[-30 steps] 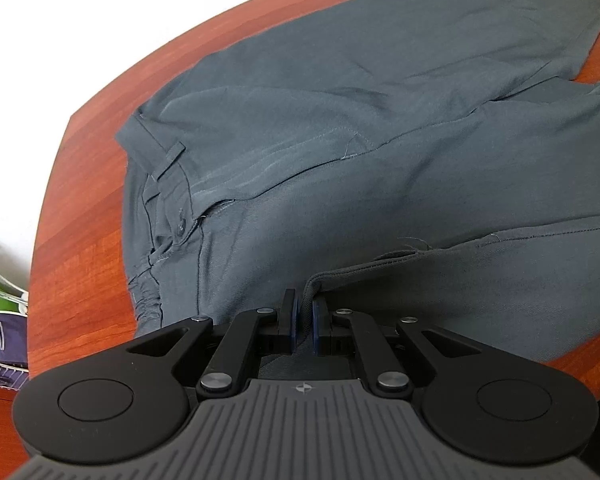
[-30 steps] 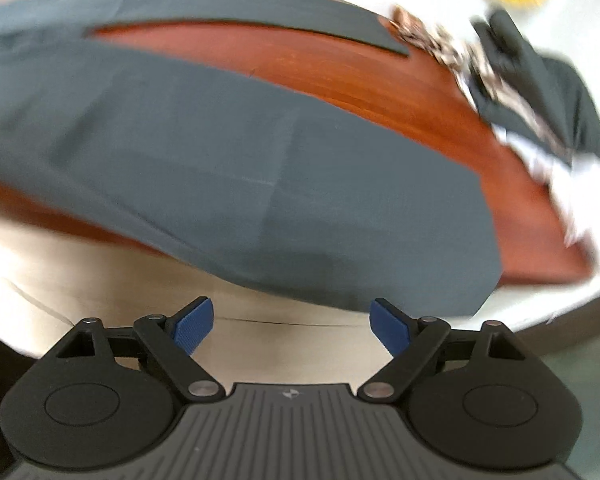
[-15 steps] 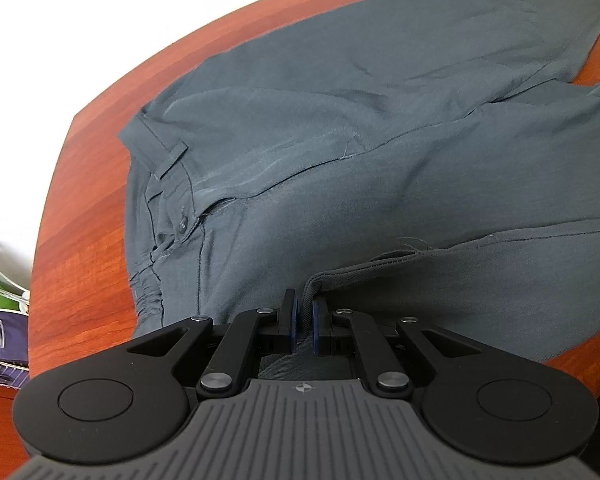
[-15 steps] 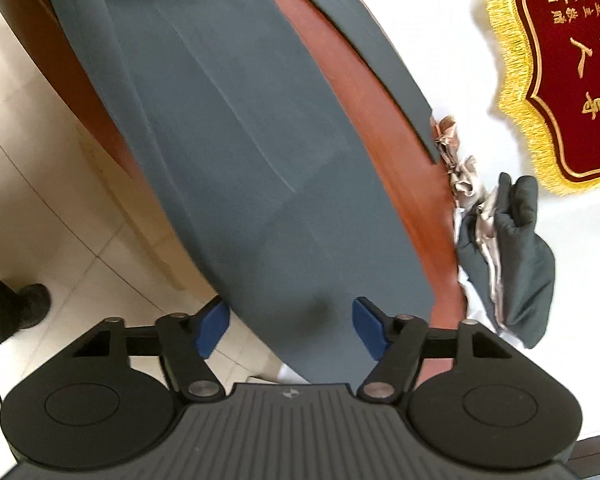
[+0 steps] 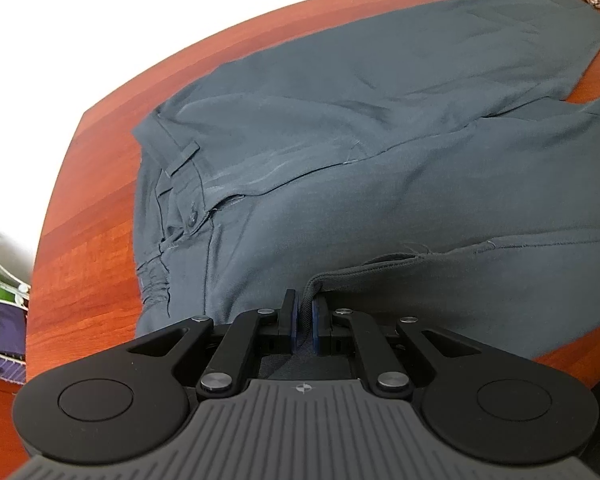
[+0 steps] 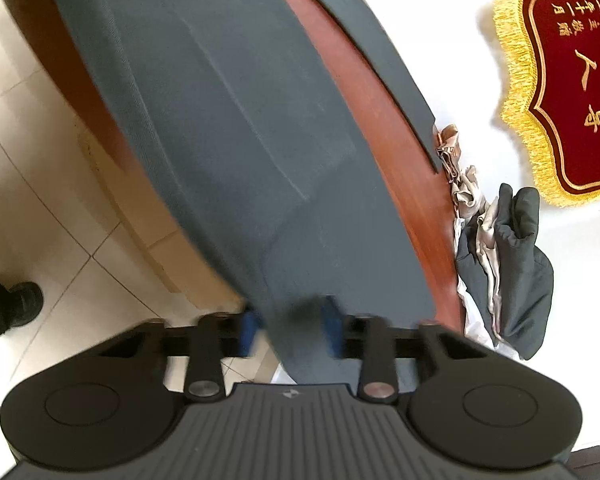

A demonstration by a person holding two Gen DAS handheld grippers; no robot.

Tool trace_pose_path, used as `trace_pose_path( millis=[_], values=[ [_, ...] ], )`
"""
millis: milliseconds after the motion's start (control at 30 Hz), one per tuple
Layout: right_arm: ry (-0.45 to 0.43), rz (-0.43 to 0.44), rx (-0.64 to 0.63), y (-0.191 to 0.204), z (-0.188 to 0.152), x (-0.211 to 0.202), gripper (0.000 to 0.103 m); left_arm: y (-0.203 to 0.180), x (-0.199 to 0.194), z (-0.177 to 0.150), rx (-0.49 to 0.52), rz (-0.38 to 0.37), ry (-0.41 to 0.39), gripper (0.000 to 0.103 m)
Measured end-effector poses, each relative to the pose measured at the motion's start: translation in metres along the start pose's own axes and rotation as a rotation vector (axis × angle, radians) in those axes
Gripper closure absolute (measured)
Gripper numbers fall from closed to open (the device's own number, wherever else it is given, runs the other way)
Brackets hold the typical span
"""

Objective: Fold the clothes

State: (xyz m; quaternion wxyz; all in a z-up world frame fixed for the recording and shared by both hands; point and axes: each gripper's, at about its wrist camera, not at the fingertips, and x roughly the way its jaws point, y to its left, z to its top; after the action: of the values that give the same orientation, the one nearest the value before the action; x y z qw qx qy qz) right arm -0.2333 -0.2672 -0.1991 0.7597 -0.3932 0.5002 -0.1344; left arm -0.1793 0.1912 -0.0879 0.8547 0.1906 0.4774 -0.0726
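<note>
Trousers (image 5: 340, 152) lie unfolded across the bench (image 5: 88, 248); left tool (image 5: 304, 320) pinches the near edge, right tool (image 6: 290, 326) is closing around the leg hem: folding hasn't begun.

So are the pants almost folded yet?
Not yet. The grey trousers lie spread flat on the wooden table, legs apart, with no fold made. The left gripper pinches the waist end, and the right gripper is closing on a leg hem. All the folding is left.
</note>
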Motion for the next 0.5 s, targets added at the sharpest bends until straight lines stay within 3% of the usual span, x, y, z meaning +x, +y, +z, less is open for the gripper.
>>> trace_pose_path(
  millis=[67,233,500],
  values=[
    [-0.012,-0.014,0.036,-0.009,0.001,-0.005,0.100,-0.002,-0.006,-0.005,0.015,-0.010,0.000,0.099],
    [-0.013,-0.045,0.121,-0.035,0.002,-0.018,0.101,-0.003,-0.027,-0.029,0.026,-0.048,0.024,0.100],
    [0.013,-0.068,0.139,-0.045,0.001,-0.045,0.101,0.009,-0.054,-0.068,-0.017,-0.073,0.062,0.100]
  ],
)
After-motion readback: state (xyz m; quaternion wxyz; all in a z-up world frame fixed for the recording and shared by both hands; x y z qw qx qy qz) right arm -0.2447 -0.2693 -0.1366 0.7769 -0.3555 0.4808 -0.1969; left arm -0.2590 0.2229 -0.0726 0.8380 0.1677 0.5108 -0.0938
